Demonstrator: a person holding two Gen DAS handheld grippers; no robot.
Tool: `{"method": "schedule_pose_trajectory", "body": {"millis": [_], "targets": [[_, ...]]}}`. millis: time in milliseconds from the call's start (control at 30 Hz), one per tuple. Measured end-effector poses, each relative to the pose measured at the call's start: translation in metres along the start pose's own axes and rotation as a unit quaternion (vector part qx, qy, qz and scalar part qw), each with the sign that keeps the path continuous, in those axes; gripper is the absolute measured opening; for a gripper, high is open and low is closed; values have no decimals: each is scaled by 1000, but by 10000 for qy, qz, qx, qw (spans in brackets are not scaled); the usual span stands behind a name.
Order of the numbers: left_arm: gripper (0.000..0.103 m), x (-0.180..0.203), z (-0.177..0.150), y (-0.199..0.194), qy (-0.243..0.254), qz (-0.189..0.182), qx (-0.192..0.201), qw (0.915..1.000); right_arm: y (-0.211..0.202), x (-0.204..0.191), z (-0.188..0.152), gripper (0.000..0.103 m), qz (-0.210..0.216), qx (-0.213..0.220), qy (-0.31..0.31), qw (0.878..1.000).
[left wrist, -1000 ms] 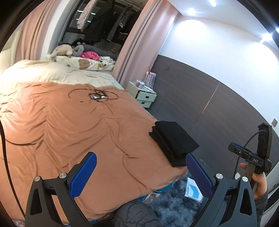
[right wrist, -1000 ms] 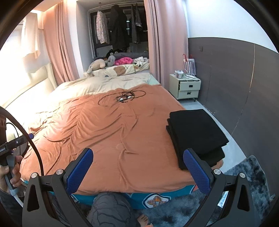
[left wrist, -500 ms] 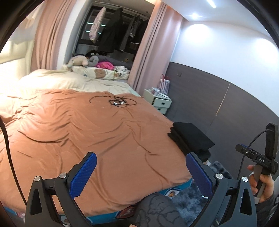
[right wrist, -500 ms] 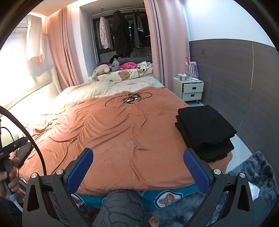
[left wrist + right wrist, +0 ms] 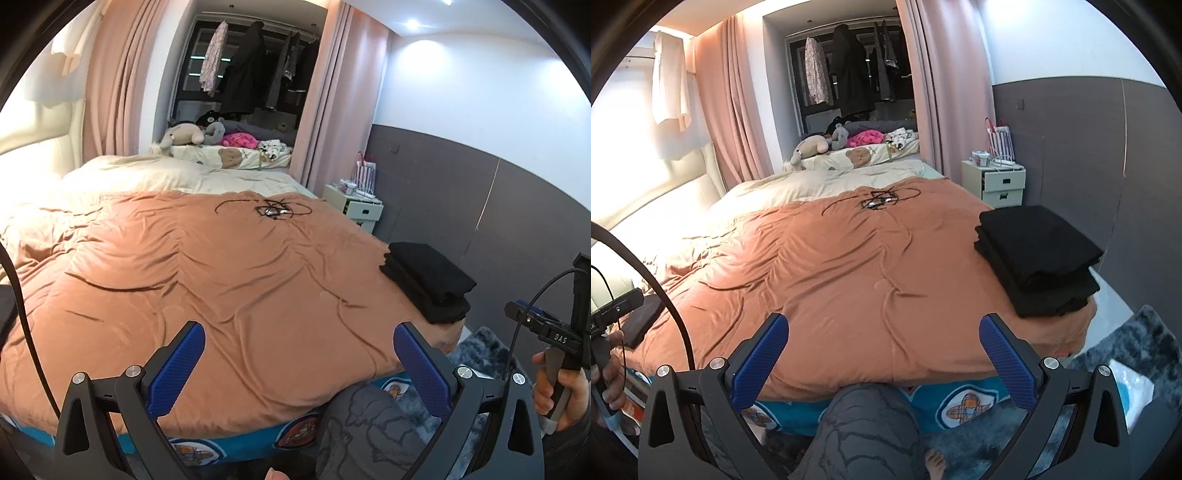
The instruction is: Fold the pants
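A stack of folded black pants [image 5: 428, 280] [image 5: 1038, 258] lies at the right front corner of the bed, on the orange blanket [image 5: 207, 273] [image 5: 827, 266]. My left gripper [image 5: 295, 350] is open, held in the air off the bed's front edge, with nothing between its blue pads. My right gripper [image 5: 882, 347] is also open and empty, back from the bed edge, with the stack to its upper right. A dark item [image 5: 642, 321] lies at the bed's left edge; what it is I cannot tell.
A tangle of black cable [image 5: 271, 210] [image 5: 877, 199] lies far back on the blanket. A white nightstand [image 5: 995, 182] stands at the far right. A grey rug [image 5: 1123, 354] covers the floor. The person's knee [image 5: 868, 424] shows below. Soft toys [image 5: 184, 134] lie beyond the bed.
Both grippers have drawn back and tilted up from the bed, so more of the room shows. The pants stack has not moved. Both grippers stay open.
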State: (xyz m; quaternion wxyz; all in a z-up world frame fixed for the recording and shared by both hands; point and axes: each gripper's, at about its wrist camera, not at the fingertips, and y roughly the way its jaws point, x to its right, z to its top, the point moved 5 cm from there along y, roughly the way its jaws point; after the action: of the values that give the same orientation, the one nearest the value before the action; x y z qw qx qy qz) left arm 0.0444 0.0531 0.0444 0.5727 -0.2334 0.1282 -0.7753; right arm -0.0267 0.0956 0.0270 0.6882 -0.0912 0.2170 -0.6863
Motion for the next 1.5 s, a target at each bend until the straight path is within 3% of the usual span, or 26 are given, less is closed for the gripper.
{"method": "schedule_pose_trajectory", "body": {"millis": [400,800,1500], "targets": [[103,-9,-31,1,-10,313,-135,9994,8,-4,-19,103,-52,-280,138,9995],[103,-7,-54,26,42,305,-363,9989,8,-7,-22,103,-197,-342,189,9990],[103,-8,-55,21,24,403,-249,9989,0,-2,-23,103,-343,-216,132,9991]]}}
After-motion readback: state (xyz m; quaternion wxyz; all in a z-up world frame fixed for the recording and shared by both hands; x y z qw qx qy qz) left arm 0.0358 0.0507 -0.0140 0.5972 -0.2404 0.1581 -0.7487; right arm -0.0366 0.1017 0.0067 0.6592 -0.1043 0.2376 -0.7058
